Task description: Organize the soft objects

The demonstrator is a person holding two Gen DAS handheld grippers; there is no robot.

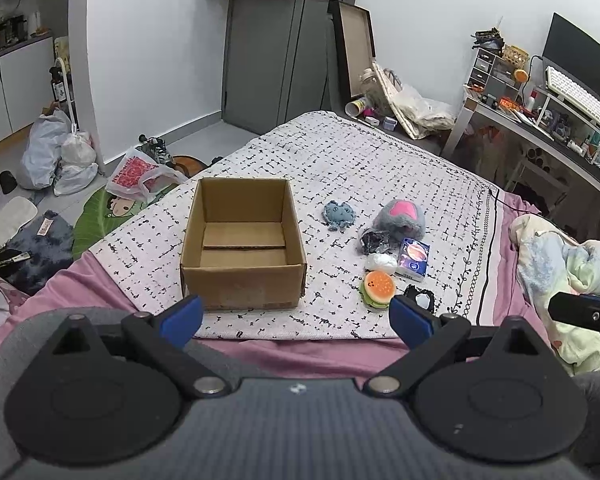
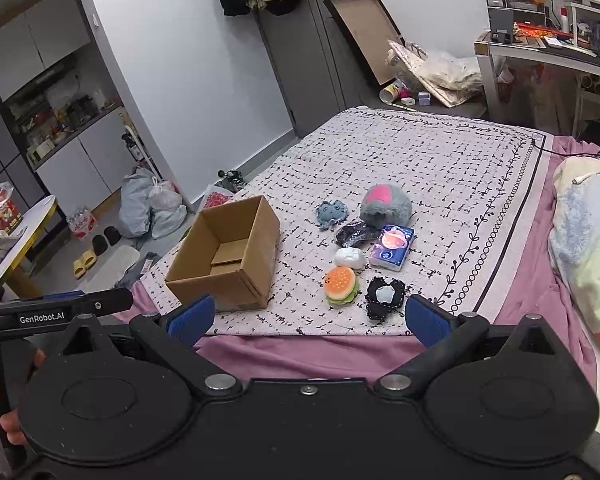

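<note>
Bedroom with a grey door (image 1: 260,40) and a cluttered desk (image 1: 540,120) at the far right; a bed carries a white patterned blanket (image 1: 380,168) over a pink sheet (image 1: 300,356), on which all task items lie. One open cardboard box (image 1: 242,244) stands upright on the blanket's left half, with nothing visible inside it. To its right, well apart from it, lies one cluster of seven small items: one blue plush (image 1: 340,214), one grey-and-pink plush (image 1: 402,218), one dark crumpled bag (image 1: 376,240) just below that plush, one white lump (image 1: 381,262), one tissue pack (image 1: 413,259) just beside the lump, one burger toy (image 1: 378,286) nearest the box, and one black-edged pouch (image 1: 420,298) at the blanket's near edge. In the right wrist view the same seven appear: blue plush (image 2: 331,213), grey-and-pink plush (image 2: 385,205), bag (image 2: 358,234), lump (image 2: 350,258), pack (image 2: 392,253), burger (image 2: 341,285), pouch (image 2: 385,296), with the box (image 2: 228,254) to their left. Left gripper (image 1: 296,318): held low over the sheet at the near edge, facing the box, jaws spread wide, holding nothing. Right gripper (image 2: 306,320): likewise low and level, facing the burger and pouch, jaws spread wide, holding nothing. Both are apart from every item. The two grippers are side by side, each one's edge showing in the other's view
</note>
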